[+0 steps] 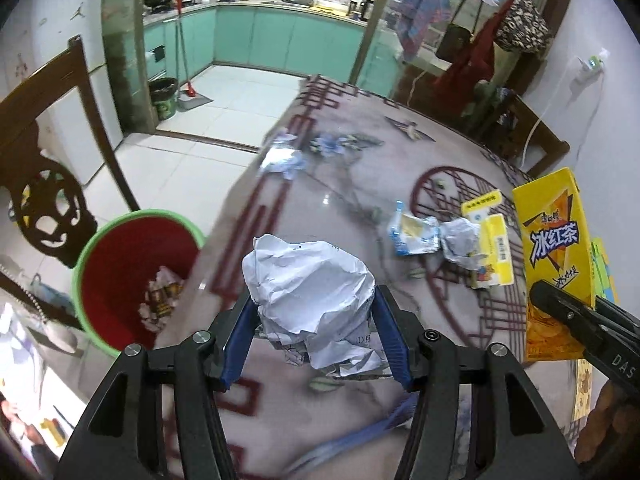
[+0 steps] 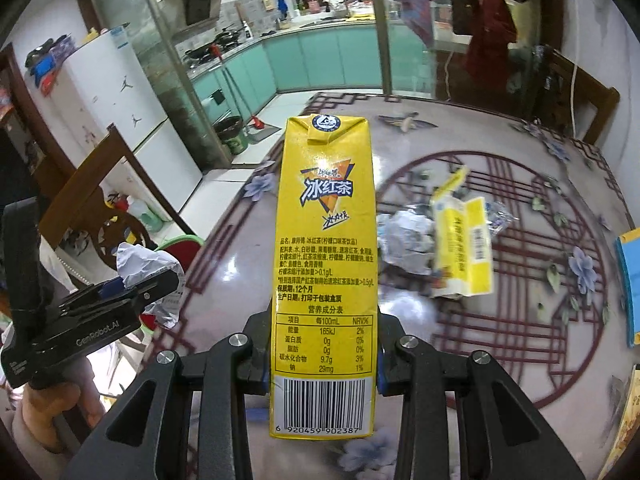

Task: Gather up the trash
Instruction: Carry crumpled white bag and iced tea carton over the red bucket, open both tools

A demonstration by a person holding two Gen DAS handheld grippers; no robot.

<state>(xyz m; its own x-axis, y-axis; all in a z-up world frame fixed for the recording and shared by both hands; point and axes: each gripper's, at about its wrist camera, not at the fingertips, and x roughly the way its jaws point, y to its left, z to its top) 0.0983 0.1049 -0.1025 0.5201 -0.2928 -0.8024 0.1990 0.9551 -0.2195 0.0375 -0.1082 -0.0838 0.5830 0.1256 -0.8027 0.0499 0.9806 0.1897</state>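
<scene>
My left gripper (image 1: 314,320) is shut on a crumpled white paper ball (image 1: 308,288), held above the table near its left edge; the ball also shows in the right wrist view (image 2: 144,266). A red bin with a green rim (image 1: 132,276) stands on the floor to the left, holding some wrappers. My right gripper (image 2: 322,354) is shut on a tall yellow iced-tea carton (image 2: 324,264), held upright over the table; the carton also shows in the left wrist view (image 1: 554,264).
The patterned table (image 1: 340,208) holds a blue-white wrapper (image 1: 414,234), a crumpled paper (image 1: 460,240), a flattened yellow box (image 1: 490,240) and another crumpled paper (image 1: 284,160) at the far left edge. A wooden chair (image 1: 44,184) stands beside the bin.
</scene>
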